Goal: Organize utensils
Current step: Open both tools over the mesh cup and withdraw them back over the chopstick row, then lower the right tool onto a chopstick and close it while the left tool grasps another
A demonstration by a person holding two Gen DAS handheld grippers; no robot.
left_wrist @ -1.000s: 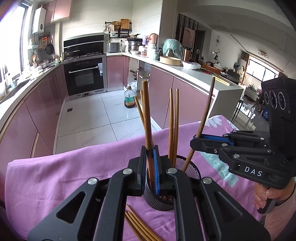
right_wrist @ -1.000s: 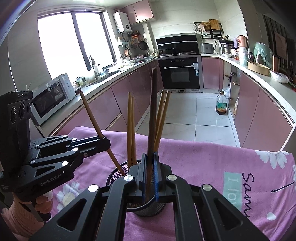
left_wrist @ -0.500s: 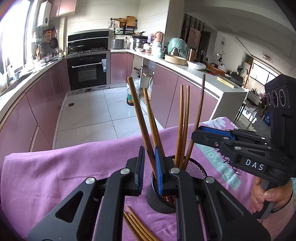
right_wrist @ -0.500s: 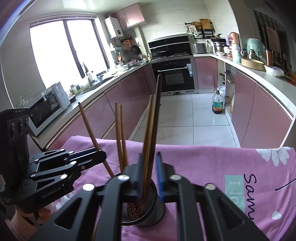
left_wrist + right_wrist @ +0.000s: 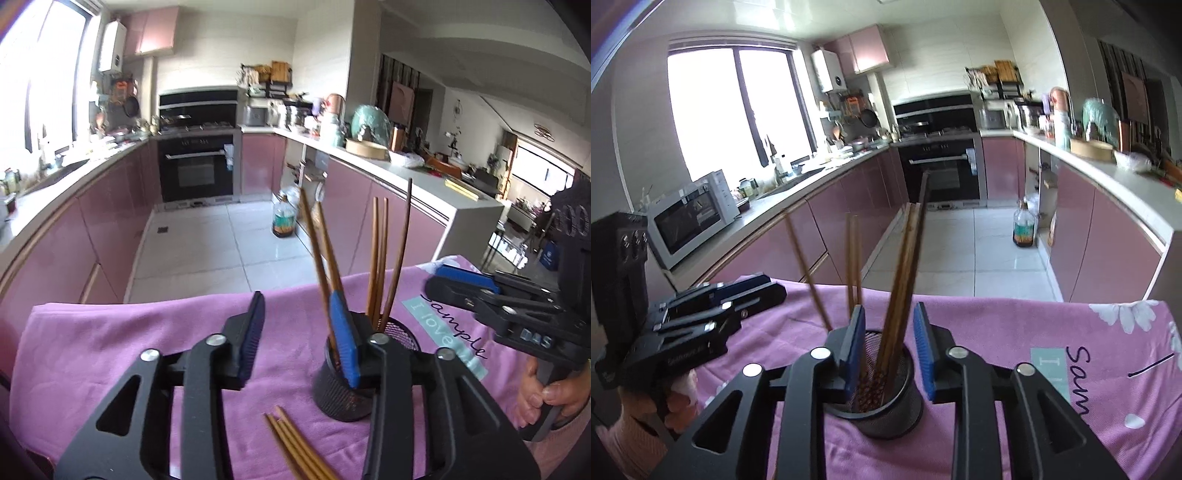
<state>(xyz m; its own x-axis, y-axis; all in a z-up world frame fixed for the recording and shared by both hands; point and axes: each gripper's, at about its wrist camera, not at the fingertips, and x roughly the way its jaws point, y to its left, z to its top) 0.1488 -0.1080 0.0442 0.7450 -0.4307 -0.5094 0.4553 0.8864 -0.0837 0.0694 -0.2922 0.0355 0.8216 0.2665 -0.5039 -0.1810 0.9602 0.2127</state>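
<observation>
A black mesh cup point(image 5: 341, 393) stands on the purple cloth point(image 5: 110, 350) with several brown chopsticks point(image 5: 376, 258) upright in it. My left gripper point(image 5: 299, 336) is just left of the cup and its jaws are opening. Only cloth shows between its pads, and two chopsticks point(image 5: 321, 258) lean behind its right pad. My right gripper point(image 5: 889, 347) reaches over the cup point(image 5: 886, 406) with its jaws opening. A bunch of chopsticks point(image 5: 905, 280) stands loose between its pads, touched by neither. More chopsticks point(image 5: 295, 450) lie flat on the cloth near the cup.
Each view shows the other gripper held in a hand, the right gripper point(image 5: 443, 282) at the cup's right and the left gripper point(image 5: 775, 288) at its left. Beyond the cloth's far edge are the tiled kitchen floor point(image 5: 229, 236), pink cabinets and an oil bottle point(image 5: 1023, 229).
Both grippers were shut on a chopstick over the cup. Both have opened and let go, and the chopsticks now lean loose in the cup. The left gripper has shifted left.
</observation>
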